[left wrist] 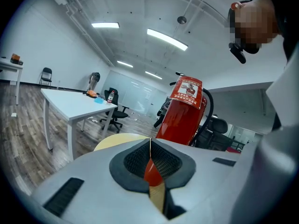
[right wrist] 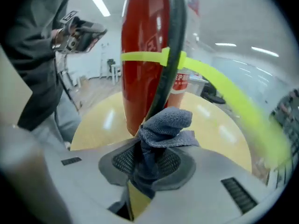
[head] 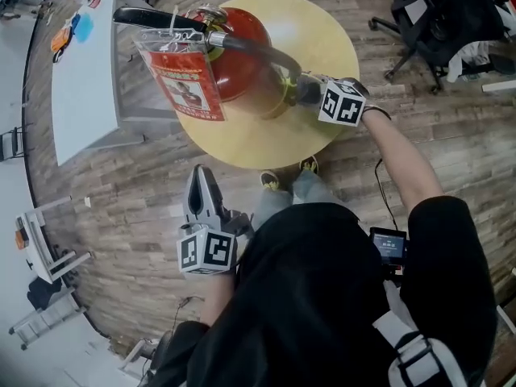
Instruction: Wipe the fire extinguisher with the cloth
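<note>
Right gripper [right wrist: 148,164] has its jaws clamped on the grey cloth [right wrist: 166,125], low by the fire extinguisher [right wrist: 140,78] standing on the round desk [head: 326,39] (left gripper [left wrist: 150,160] jaws together, empty). I'd press firmly, dodging the hose [right wrist: 172,55].

The right arm [head: 403,164] stretches out to the far side, and the right claw [head: 309,92] at its end is clamped tight on a cloth [right wrist: 164,125]. The left claw [head: 201,180] is held low and near, close in by the person's body, its jaws pressed together.
</note>
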Available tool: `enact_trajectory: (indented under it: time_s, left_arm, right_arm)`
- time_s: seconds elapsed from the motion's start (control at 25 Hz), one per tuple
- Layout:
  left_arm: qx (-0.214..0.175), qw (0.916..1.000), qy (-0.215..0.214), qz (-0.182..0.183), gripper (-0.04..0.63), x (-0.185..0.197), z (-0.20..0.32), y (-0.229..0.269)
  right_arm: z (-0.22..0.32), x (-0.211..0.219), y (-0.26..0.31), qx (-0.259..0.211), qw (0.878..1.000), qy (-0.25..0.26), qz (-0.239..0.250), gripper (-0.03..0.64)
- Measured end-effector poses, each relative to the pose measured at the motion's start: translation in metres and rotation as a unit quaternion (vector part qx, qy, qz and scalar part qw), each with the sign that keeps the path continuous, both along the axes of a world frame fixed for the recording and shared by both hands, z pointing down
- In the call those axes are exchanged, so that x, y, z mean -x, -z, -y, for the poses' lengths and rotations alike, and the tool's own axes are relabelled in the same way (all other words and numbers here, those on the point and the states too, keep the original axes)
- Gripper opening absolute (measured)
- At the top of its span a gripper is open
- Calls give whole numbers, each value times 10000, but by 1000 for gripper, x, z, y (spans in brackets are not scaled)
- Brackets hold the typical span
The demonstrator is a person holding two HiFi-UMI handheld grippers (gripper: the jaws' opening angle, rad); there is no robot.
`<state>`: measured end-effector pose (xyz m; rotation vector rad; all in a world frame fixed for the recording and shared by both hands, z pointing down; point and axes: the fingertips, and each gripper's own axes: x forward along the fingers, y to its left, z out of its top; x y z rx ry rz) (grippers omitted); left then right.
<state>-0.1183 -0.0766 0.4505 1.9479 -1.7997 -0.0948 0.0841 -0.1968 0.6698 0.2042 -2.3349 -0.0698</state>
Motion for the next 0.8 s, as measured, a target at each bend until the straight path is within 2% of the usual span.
enact_trajectory:
  time_s: [0.12,0.28,0.36,0.44,0.56,0.6,0.64,0.72,0.76,0.8]
  left_arm:
    - [-107,9999,-123,-21,25,2,-1,2]
    - [-198,9994,-267,-97,25,8,-4,6]
    - [-221,9992,-307,-132,25,22,-6,11]
    - [-246,9991,-322,-142,25,41,-8,16]
    - [-282,9991,-301,-140,25,69,-13,21]
    - [-296,9990,-286,-144,25,77,-14,22]
    - [-308,9990,-268,-154,25,85,-14,23]
    - [-315,9990,-237,-187,25,100,-16,22]
    - [-318,9990,-230,-205,25,106,-17,22]
    - [-324,9990,-233,-219,25,111,-18,21]
  right_arm:
    - [-10,3,1,325,9933,-1001,484,87]
    - [-19,1,1,558,9757,-1999,700,87]
    - [-22,0,4,593,9646,-2462,741,87]
    - [-23,-6,7,622,9471,-3039,818,87]
    - [-21,-20,9,690,9117,-3923,1009,87]
    - [-19,-27,10,703,8965,-4225,1137,87]
    - [-15,-36,14,721,8760,-4574,1353,87]
    - [-10,-60,22,760,8225,-5306,1900,87]
    - [-11,-70,24,790,8032,-5533,2061,87]
    - [-16,-73,24,841,8000,-5571,2061,87]
